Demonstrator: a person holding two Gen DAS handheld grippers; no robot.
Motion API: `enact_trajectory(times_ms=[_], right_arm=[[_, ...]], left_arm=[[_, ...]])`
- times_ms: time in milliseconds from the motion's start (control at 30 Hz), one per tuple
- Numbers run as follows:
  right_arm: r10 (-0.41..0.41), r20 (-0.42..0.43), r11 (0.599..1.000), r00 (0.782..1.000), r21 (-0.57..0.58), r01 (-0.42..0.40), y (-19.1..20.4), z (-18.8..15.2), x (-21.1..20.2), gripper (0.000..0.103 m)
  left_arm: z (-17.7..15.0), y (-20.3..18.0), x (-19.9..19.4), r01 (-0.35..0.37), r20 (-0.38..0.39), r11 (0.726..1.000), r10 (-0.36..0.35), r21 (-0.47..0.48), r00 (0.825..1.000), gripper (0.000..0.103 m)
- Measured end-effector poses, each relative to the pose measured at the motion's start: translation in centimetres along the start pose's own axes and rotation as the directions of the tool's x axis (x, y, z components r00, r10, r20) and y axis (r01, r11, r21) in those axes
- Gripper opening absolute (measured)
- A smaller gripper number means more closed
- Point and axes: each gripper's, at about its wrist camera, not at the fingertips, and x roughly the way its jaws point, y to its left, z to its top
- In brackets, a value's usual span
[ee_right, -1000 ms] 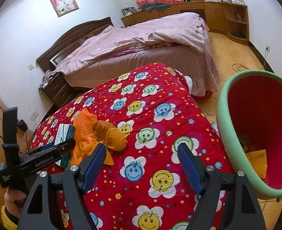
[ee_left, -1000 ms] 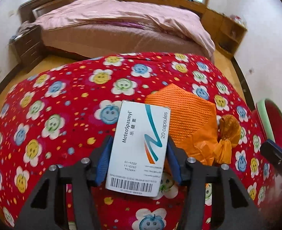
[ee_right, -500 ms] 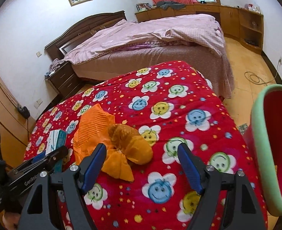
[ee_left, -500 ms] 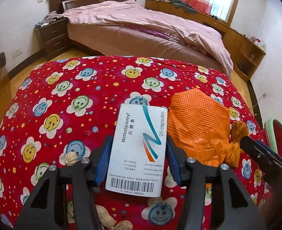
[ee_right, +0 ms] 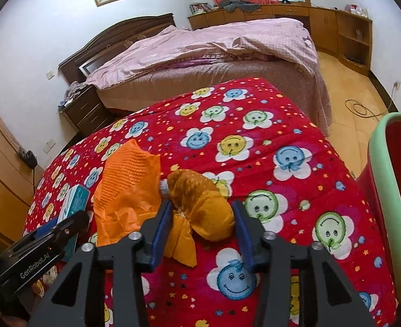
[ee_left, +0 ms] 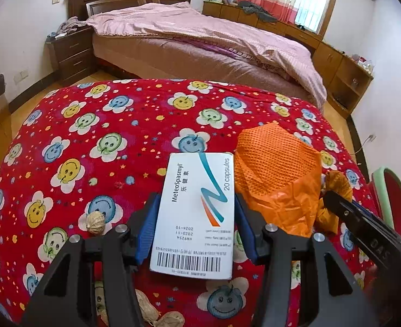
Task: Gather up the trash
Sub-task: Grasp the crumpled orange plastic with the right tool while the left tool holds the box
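Left wrist view: the left gripper (ee_left: 195, 231) clasps a white medicine box (ee_left: 196, 215) between its blue pads (ee_left: 147, 234), the box held flat above a red quilt (ee_left: 118, 125) printed with smiling flowers; the label reads "MeteoSpasmyl, 20 capsules", with the barcode end nearest the camera. Just right of the box lies a crumpled orange mesh wrapper (ee_left: 276, 169), and beyond it, partly hidden, a yellow-orange bundle (ee_left: 338, 182). A peanut (ee_left: 95, 222) rests on the quilt beside the left finger, and more peanut shells (ee_left: 159, 317) lie at the lower edge. The black body of the right gripper (ee_left: 364, 226) enters from the right, and the rim of a green-and-red bin (ee_left: 388, 193) shows at the far right. Right wrist view: the right gripper (ee_right: 201, 231) straddles the yellow-orange bundle (ee_right: 200, 207), which lies on the quilt (ee_right: 255, 150) between the blue pads (ee_right: 160, 231); the jaws are closing on it, the left pad touching the bundle's twisted tail, the right pad just beside its rounded end, so a firm grip cannot be confirmed. The orange mesh wrapper (ee_right: 126, 182) lies just left of the bundle, touching it. Further left, the left gripper (ee_right: 47, 242) holds the medicine box (ee_right: 73, 204). The bin (ee_right: 383, 190) stands off the quilt's right edge. In the background stands a bed (ee_right: 214, 54) with a pink cover.
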Motion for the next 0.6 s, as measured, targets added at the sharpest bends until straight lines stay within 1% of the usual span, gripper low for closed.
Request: enact_trajectory(times_ms=[67,167,367,600], right_arm=[[-0.006,0.002,1.000,1.000,0.011,0.006,-0.2,0.0,-0.1,0.036],[0.003,0.002,0.999,1.000,0.032,-0.003,-0.6,-0.1,-0.4,0.032],[0.009,0.012,0.999,1.000,0.046,-0.010,-1.2,-0.4,-2.2,0.030],[0.011,0.059,0.998,0.998,0.066,-0.015,-2.7,-1.4,-6.6,0.030]], left_arm=[[0.0,-0.1,-0.3,0.009,0.007,1.000,-0.009,0.000,1.000,0.055],[0.0,-0.2,-0.7,0.013,0.018,1.000,-0.013,0.006,1.000,0.054],[0.1,-1.0,-1.8,0.032,0.033,0.999,-0.033,0.026,0.999,0.054],[0.0,-3.2,-4.0,0.061,0.040,0.995,-0.064,0.075,0.997,0.054]])
